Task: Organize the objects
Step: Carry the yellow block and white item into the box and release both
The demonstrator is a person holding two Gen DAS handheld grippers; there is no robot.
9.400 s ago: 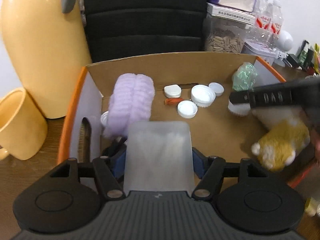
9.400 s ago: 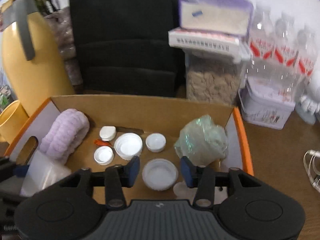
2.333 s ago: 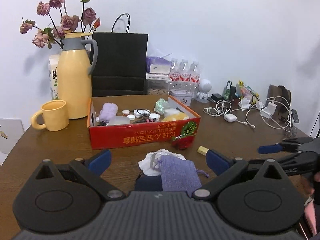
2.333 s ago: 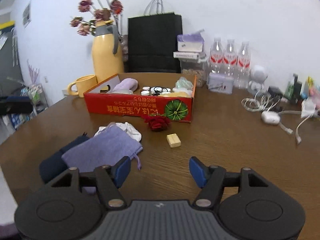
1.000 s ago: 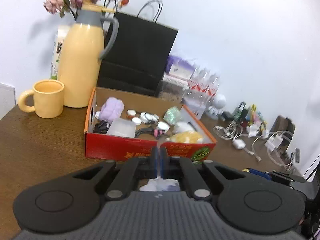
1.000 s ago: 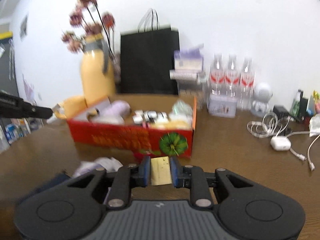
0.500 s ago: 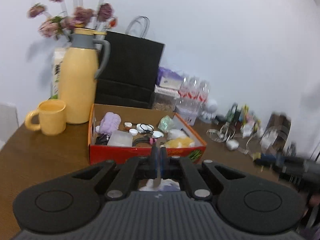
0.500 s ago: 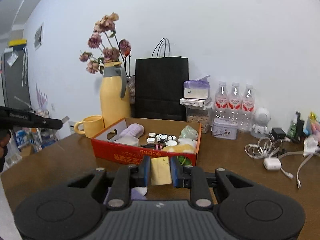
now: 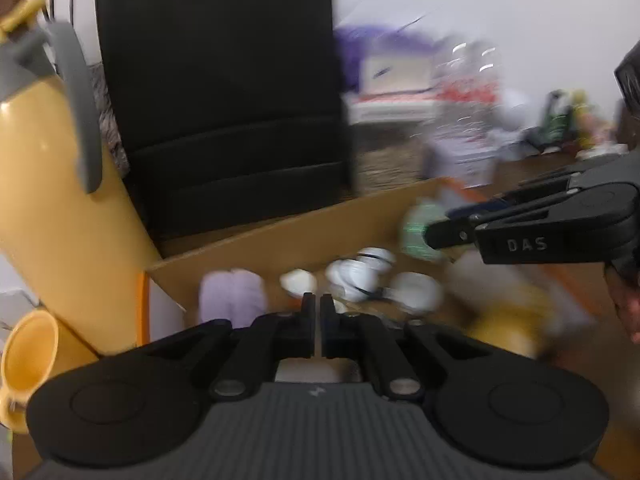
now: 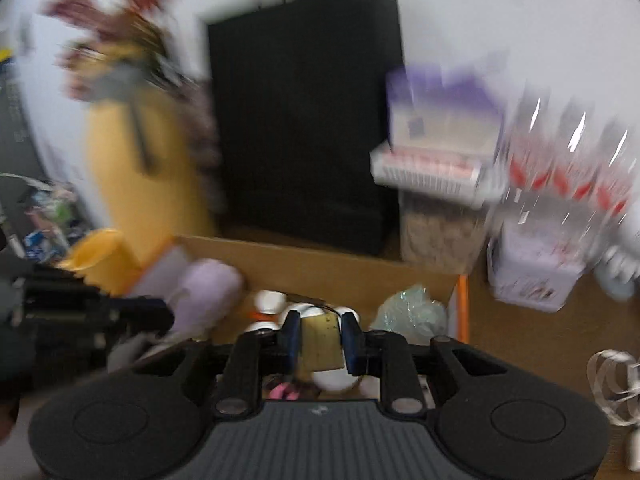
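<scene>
At far left stand a rounded yellow mug (image 9: 24, 364) and a tall smooth yellow jug (image 9: 60, 216) with a grey handle. Behind the open cardboard box (image 9: 304, 236) rises a matte black paper bag (image 9: 224, 92). Inside the box, from the left: a soft ribbed lilac roll (image 9: 232, 296), round white caps (image 9: 356, 272) and a crinkled green bundle (image 10: 412, 312). The left tool (image 9: 314, 320) has its fingers pressed nearly together; whether anything thin sits between them is unclear. The right tool (image 10: 320, 334) clamps a flat tan block (image 10: 321, 342) above the box's middle. Blurred clear bottles (image 10: 568, 168) stand at far right on the counter (image 10: 532, 344).
</scene>
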